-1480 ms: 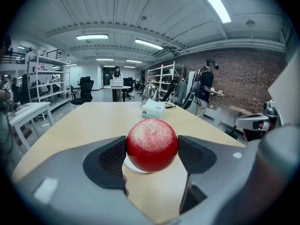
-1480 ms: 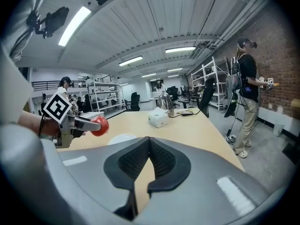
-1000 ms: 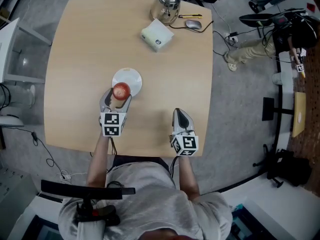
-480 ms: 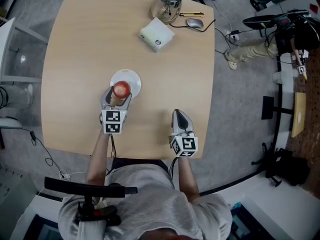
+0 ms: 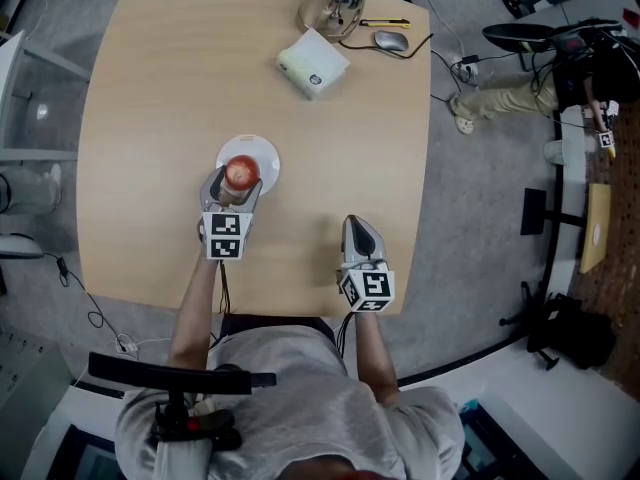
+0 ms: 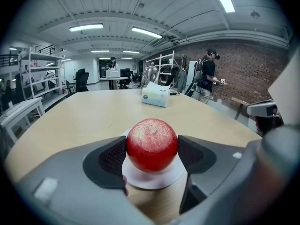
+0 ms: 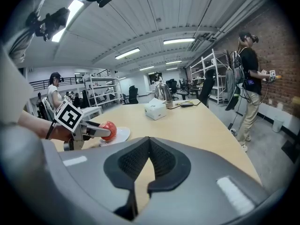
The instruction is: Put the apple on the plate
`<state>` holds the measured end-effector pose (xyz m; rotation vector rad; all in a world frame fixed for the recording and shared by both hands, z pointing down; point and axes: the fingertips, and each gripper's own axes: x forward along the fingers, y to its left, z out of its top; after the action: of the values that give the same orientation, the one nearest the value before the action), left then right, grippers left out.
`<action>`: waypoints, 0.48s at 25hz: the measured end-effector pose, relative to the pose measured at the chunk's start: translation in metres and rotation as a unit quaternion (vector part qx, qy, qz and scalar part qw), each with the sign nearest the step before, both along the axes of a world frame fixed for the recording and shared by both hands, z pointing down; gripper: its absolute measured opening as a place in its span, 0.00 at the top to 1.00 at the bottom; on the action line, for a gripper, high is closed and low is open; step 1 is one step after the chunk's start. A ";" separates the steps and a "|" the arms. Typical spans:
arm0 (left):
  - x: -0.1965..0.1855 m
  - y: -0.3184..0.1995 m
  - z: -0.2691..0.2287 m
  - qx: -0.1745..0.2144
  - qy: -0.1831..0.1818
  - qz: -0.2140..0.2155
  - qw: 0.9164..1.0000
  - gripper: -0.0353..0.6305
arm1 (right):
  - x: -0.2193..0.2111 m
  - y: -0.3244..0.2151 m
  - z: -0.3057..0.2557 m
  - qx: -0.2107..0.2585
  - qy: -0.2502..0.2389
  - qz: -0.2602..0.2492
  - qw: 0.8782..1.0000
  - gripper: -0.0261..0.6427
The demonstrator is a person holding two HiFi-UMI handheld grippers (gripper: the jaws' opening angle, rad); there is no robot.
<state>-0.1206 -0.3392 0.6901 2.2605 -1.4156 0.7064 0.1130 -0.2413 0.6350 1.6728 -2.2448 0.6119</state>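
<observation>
A red apple sits between the jaws of my left gripper, which is shut on it with both dark pads against its sides. It hangs just over the near part of a small white plate on the pale wooden table. I cannot tell whether the apple touches the plate. My right gripper rests near the table's front edge, shut with nothing in it. In its view the apple and plate show at the left.
At the table's far side stand a white tissue box, a metal kettle, a computer mouse and a yellow pen. A person stands by the brick wall to the right. Shelving lines the room.
My left gripper has carried the apple a little farther forward over the plate. The right gripper has stayed where it was.
</observation>
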 end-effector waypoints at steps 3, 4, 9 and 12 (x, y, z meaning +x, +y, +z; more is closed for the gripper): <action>0.000 -0.002 0.004 -0.002 -0.005 0.000 1.000 0.39 | -0.001 -0.001 0.000 -0.001 0.000 -0.002 1.000 0.95; 0.000 -0.003 0.004 -0.002 -0.003 0.000 1.000 0.39 | -0.001 -0.001 -0.001 -0.001 0.001 -0.003 1.000 0.95; -0.001 -0.003 0.006 -0.002 -0.008 0.002 1.000 0.39 | 0.000 -0.002 -0.003 0.001 0.002 -0.003 1.000 0.95; 0.000 -0.004 0.007 0.000 -0.013 0.004 1.000 0.39 | -0.001 -0.003 -0.003 0.002 0.002 -0.004 1.000 0.95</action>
<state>-0.1208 -0.3429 0.6973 2.2655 -1.4189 0.7415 0.1122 -0.2439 0.6319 1.6641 -2.2507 0.6021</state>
